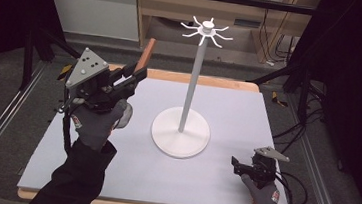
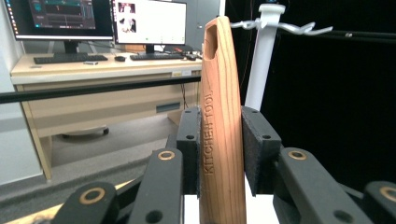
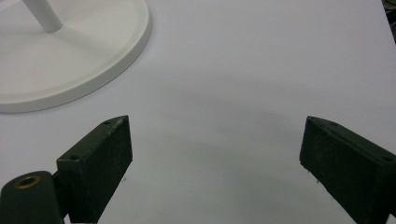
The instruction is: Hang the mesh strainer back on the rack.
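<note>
Two grippers work beside a white hook stand [image 1: 184,107], which serves as the landmark at the table's [image 1: 267,120] centre. Left of the stand's pole, the left gripper [image 1: 139,73] is raised above the table with its jaws clamped on the lower part of a wooden kitchen tool [image 2: 219,121]; in the high view the tool's handle [image 1: 146,53] points up and away, lower than the ring of hooks [image 1: 207,31] that crowns the stand. In the left gripper view the handle stands upright between the pads, its hanging slot [image 2: 210,39] at the top end, with the hooks just behind and to the side. Right of the stand's round base [image 3: 70,60], the right gripper [image 3: 215,158] rests low near the table's front corner, jaws wide apart and empty over the bare surface. Step in hand, as judged: carrying the tool toward the hooks for hanging. The next move calls for lifting the slot to hook height, then threading it over one prong before release.
</note>
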A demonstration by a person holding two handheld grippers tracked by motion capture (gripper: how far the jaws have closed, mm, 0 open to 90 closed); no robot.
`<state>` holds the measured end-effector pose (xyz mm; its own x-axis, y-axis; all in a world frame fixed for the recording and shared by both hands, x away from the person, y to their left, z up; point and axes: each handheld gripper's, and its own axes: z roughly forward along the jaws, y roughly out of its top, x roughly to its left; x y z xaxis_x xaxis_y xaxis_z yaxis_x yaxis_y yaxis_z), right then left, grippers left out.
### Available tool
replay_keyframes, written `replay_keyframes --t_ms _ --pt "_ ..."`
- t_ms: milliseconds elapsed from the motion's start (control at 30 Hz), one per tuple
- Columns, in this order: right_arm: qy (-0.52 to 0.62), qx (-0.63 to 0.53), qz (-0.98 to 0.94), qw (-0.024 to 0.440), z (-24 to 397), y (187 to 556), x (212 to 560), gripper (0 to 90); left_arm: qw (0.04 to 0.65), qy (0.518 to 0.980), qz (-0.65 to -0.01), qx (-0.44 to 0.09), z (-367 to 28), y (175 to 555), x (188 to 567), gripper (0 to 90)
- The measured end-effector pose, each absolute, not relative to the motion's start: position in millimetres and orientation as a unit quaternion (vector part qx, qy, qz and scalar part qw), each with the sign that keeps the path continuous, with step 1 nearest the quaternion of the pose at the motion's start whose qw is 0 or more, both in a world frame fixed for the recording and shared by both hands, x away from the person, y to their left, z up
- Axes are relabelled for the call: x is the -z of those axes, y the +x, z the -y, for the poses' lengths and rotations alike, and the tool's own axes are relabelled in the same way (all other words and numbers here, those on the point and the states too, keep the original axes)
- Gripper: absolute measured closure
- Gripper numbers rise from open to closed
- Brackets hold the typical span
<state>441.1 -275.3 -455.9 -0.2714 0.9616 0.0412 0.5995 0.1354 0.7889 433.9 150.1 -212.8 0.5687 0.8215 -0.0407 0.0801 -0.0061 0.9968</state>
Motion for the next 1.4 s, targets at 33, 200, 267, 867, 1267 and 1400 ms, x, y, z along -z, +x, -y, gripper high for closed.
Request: replay_keyframes --t_ms 33,200,267,867,1267,1400 --pt "0.549 -0.36 -0.711 0.25 275 441 456 9.6 0.611 0.641 -0.35 -0.304 -149 434 211 70.3" --pt "0.55 -0.361 -0.71 0.251 276 441 456 9.6 0.616 0.641 -0.342 -0.306 -142 435 206 70.3" --pt "0.55 -0.361 -0.71 0.25 276 441 456 9.6 0.616 0.641 -0.34 -0.307 -140 436 204 70.3" --pt "0.547 -0.357 -0.714 0.253 276 442 456 9.6 0.62 0.64 -0.328 -0.316 -118 449 186 70.3" --pt "0.547 -0.359 -0.713 0.251 277 442 455 9.6 0.612 0.645 -0.331 -0.316 -112 458 190 70.4" --pt "0.547 -0.36 -0.714 0.25 277 442 456 9.6 0.61 0.648 -0.331 -0.314 -110 461 190 70.4"
